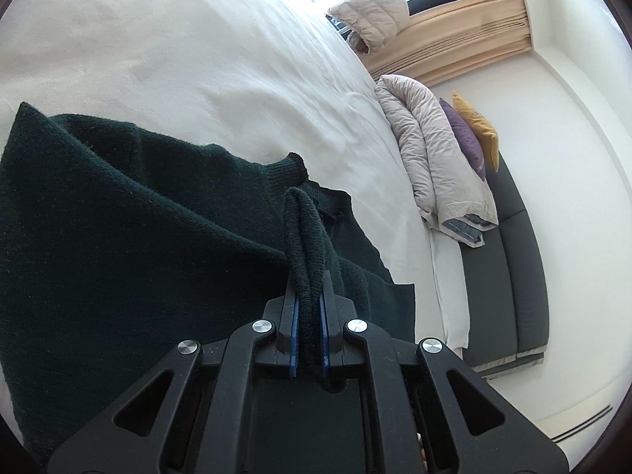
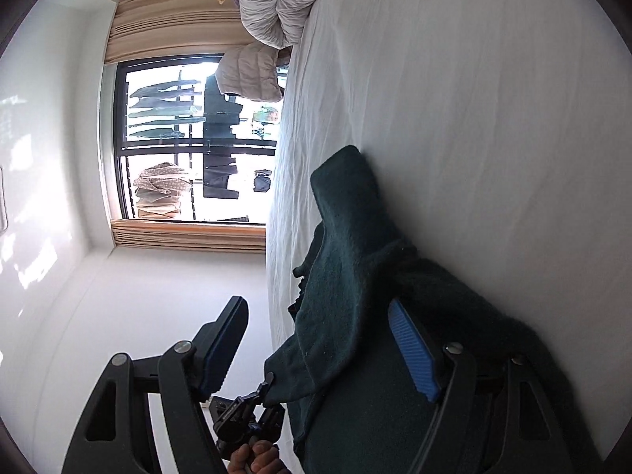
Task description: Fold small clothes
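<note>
A white-sheeted bed fills most of both wrist views, and a dark green knitted sweater is spread over its near part. A fold is judged to be in progress: one edge of the sweater is lifted while the rest of the body lies slack on the sheet.

The left gripper is seen closed tight, with a ribbed band of the knit, perhaps a cuff or hem, pinched between its blue pads and standing up in a doubled ridge beyond the fingertips. In the right wrist view the same gripper appears near the bottom edge, held by a person's hand, with the cloth drawn to it in a taut corner.

The right gripper is seen with its jaws spread wide; one blue pad lies against the sweater and the other finger hangs off the bed's side in free air. Nothing is clamped by it.

The next move is judged to call for the right jaws being brought around a matching edge of the sweater and closed, so that both held points can be carried across together and laid flat. Care would be needed not to pinch the sheet along with the knit.

The sweater is thick, soft and fuzzy, with a ribbed neckline lying toward the far side and a rounded flap resting on the sheet. Farther off, a rolled pale duvet lies at the bed's far edge, with a purple cushion and a mustard cushion beside it.
</note>
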`<action>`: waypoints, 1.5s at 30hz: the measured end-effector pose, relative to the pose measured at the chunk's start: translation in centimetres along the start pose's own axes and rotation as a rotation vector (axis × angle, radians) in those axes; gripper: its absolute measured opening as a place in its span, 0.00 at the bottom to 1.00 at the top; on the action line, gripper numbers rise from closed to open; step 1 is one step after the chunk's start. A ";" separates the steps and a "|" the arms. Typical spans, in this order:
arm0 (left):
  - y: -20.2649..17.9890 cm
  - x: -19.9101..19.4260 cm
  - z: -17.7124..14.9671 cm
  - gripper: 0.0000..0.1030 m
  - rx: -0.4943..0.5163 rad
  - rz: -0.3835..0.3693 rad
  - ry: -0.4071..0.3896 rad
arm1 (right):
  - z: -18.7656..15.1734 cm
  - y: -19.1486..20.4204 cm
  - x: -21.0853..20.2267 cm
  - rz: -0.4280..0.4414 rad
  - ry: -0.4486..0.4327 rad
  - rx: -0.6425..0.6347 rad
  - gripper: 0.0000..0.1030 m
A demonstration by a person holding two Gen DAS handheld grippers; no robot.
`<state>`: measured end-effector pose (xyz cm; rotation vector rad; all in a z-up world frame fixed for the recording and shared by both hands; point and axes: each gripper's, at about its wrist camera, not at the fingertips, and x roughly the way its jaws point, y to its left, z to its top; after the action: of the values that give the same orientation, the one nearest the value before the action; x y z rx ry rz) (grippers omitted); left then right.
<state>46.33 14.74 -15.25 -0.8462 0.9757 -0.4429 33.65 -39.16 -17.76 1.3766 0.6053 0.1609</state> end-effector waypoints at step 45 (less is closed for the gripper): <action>0.9 -1.3 -3.9 0.11 0.100 0.265 0.021 | 2.6 4.1 -3.1 -0.133 -0.110 -0.142 0.72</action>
<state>42.26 14.50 -16.42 -0.6124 1.0599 -0.2708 33.27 -41.96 -12.73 1.1963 0.5801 0.0203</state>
